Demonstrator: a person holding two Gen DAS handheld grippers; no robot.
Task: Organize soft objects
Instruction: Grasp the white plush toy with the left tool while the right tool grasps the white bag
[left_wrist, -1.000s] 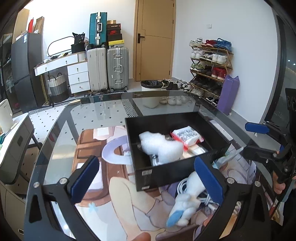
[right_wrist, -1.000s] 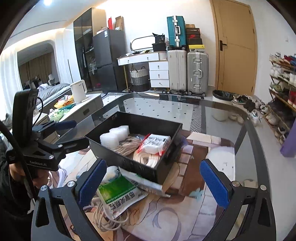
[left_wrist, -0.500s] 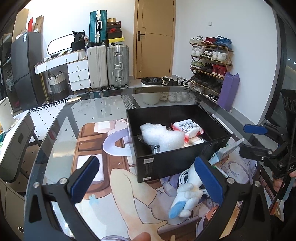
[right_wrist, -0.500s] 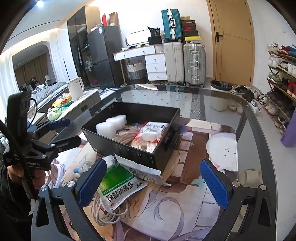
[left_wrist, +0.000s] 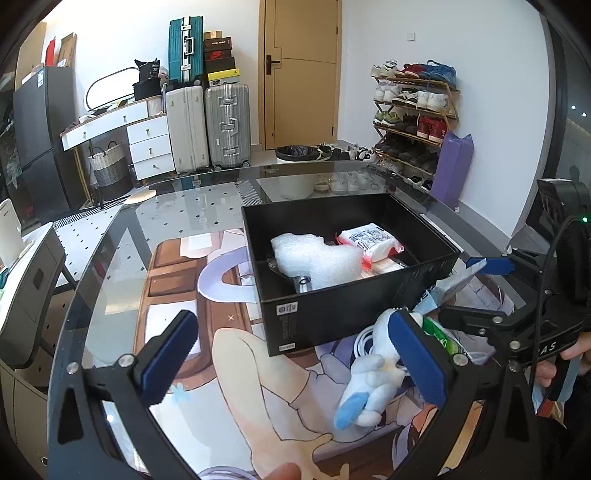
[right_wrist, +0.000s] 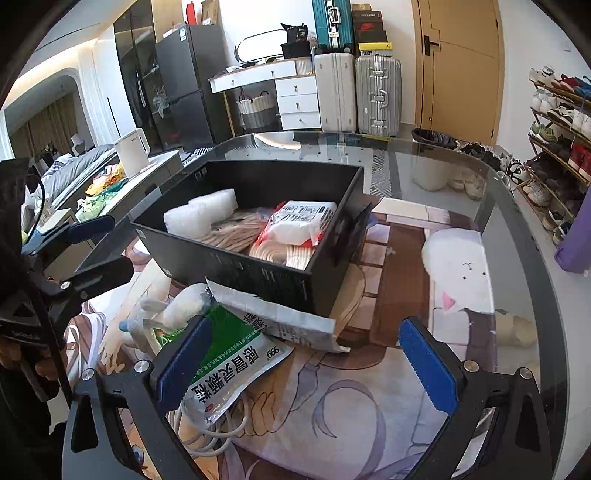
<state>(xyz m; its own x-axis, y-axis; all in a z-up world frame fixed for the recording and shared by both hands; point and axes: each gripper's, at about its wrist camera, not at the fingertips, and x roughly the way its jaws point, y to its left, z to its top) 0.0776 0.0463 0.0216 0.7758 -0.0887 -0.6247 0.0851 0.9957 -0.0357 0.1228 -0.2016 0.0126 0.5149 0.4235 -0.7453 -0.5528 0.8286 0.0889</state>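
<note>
A black box stands on the glass table and holds white bubble wrap, a red-and-white packet and coiled cord. In front of it lie a white-and-blue plush toy, a green-and-white medicine bag and a white cable. My left gripper is open, with its right finger beside the plush. My right gripper is open over the bag. Both are empty.
A printed mat covers the glass table. The right gripper also shows in the left wrist view; the left gripper also shows in the right wrist view. Suitcases, a shoe rack and a door stand beyond.
Both grippers have drawn back a little from the box, toward the near edge of the table. The objects on the table have not moved.
</note>
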